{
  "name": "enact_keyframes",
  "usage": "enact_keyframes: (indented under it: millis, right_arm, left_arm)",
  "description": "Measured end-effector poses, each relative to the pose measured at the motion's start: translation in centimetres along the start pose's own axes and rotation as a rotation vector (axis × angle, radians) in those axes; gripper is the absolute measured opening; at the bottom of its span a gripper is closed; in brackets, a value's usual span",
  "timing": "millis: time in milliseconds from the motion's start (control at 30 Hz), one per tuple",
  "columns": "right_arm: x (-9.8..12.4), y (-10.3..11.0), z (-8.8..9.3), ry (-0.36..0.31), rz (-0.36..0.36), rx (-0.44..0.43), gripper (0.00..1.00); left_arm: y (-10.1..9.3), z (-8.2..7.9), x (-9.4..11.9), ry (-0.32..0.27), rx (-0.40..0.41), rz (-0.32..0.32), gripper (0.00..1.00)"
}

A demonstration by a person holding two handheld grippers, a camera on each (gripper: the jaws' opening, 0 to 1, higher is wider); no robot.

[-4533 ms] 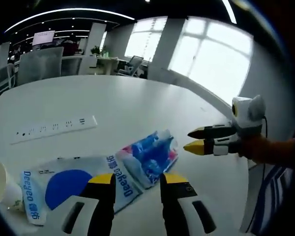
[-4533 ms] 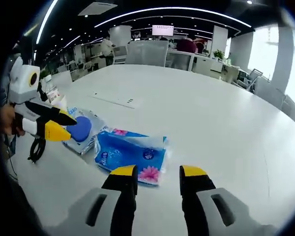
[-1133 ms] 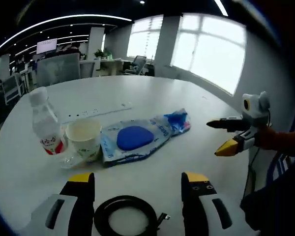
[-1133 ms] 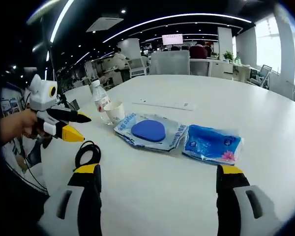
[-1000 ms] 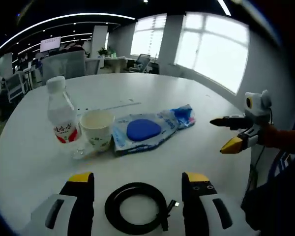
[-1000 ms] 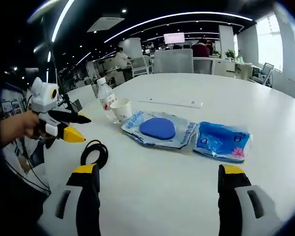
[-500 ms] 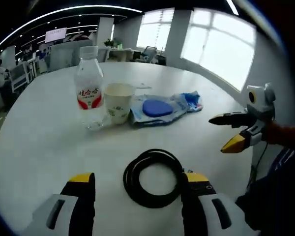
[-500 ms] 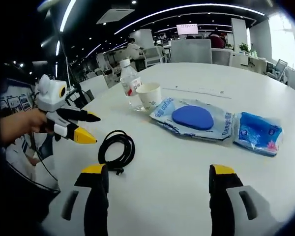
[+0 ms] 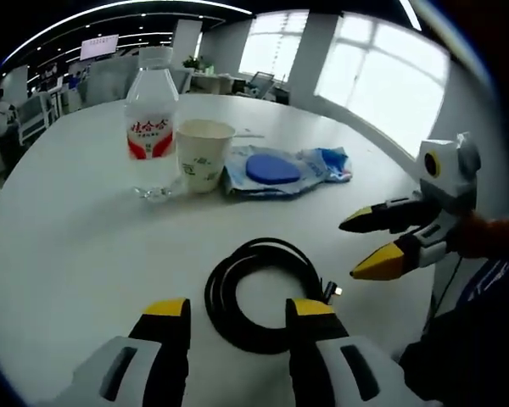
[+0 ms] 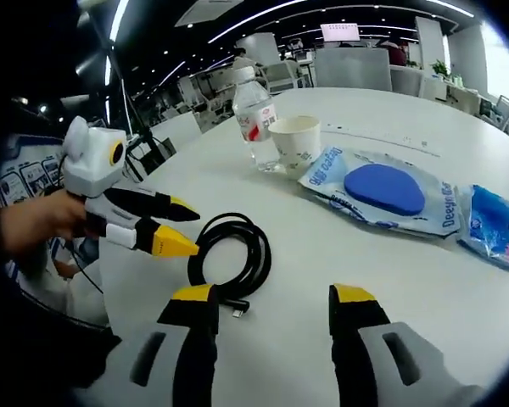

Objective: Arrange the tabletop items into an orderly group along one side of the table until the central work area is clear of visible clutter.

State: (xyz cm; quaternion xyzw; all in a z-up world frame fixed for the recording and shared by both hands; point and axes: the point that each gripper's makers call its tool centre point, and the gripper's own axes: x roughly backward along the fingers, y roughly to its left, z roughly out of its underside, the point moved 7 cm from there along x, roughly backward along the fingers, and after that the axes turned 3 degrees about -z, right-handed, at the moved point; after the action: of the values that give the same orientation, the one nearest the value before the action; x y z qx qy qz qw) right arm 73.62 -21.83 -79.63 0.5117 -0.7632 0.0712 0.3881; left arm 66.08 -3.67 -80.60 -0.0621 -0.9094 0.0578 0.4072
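A coiled black cable [image 9: 267, 248] lies on the white table [image 9: 59, 237], just ahead of my left gripper [image 9: 237, 312], which is open with nothing held. My right gripper [image 9: 354, 250] comes in from the right, open, its tips beside the cable's plug. In the right gripper view, the cable [image 10: 259, 254] lies ahead of my right gripper [image 10: 274, 301], and my left gripper [image 10: 193, 227] points at the coil. Beyond stand a water bottle [image 9: 150, 127], a paper cup [image 9: 204, 153], a wipes pack with a blue lid [image 9: 271, 170] and a blue tissue pack [image 9: 335, 161].
The bottle [image 10: 254, 119], cup [image 10: 295, 144], wipes pack [image 10: 382, 191] and tissue pack [image 10: 492, 225] sit in a row across the table [image 10: 424, 280]. A hand [image 10: 34, 220] holds the left gripper. Office chairs and desks stand beyond the far edge.
Both cameras have come closer to the cable. Both grippers' jaws have narrowed a little, and each other's tips now sit near the coil. The items have not moved.
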Motion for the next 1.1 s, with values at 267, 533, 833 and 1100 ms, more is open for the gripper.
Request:
enact_keyframes:
  millis: [267,533,833,1100]
  right_arm:
    - [-1.6,0.9,-0.6,0.000,0.021,-0.002,0.35]
    - [-3.4,1.4,-0.6,0.042,0.025,0.052,0.31]
    - [-4.7,2.8,-0.3,0.085,-0.001,0.088,0.29]
    - [-4.7,2.8,0.0,0.077,0.004,0.065,0.29]
  left_arm:
    - [-0.4,0.1,0.5,0.038,-0.009,-0.033,0.37]
    - [0.6,0.5,-0.1,0.048,0.012,-0.056,0.36]
    - [0.6,0.8,-0.3,0.034,0.012,-0.072,0.30]
    - [0.8,0.8,-0.7,0.014,-0.036,-0.094,0.29]
